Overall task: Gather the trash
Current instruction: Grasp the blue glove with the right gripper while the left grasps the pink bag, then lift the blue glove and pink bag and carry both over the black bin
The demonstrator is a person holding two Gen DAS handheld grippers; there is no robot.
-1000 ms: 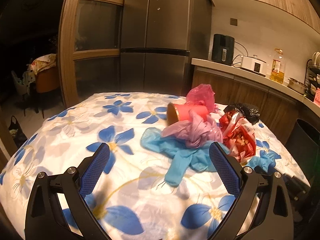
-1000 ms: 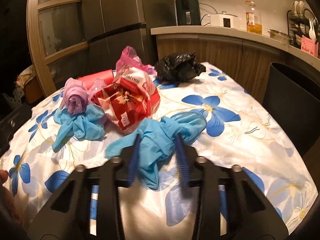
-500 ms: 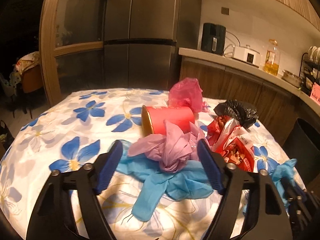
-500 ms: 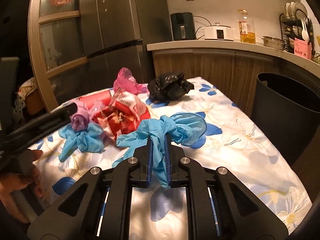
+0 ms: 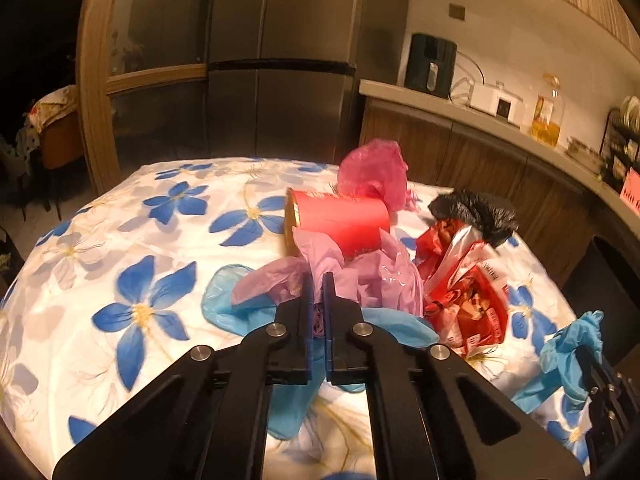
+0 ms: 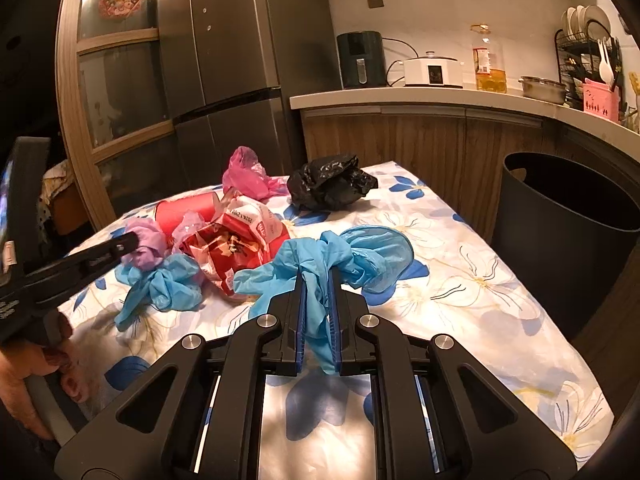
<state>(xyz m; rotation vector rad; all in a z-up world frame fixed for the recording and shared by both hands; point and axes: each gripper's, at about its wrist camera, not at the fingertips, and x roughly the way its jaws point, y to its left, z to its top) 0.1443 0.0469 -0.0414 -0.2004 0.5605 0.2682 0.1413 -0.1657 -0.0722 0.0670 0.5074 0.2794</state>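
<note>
Left gripper (image 5: pixel 319 280) now clamped on purple glove (image 5: pixel 376 276) (wide open a second ago); right gripper (image 6: pixel 318 280) still clenching blue glove (image 6: pixel 344 252). Both ready for bin (image 6: pixel 568 236).

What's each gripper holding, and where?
Left gripper: purple glove, pinched at a bunched fold. Right gripper: blue glove, clamped around its gathered middle.

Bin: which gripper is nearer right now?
Right. The right gripper, shut on a blue glove, is on the table's bin side. The left gripper, shut on the purple glove, is farther across the trash pile.
</note>
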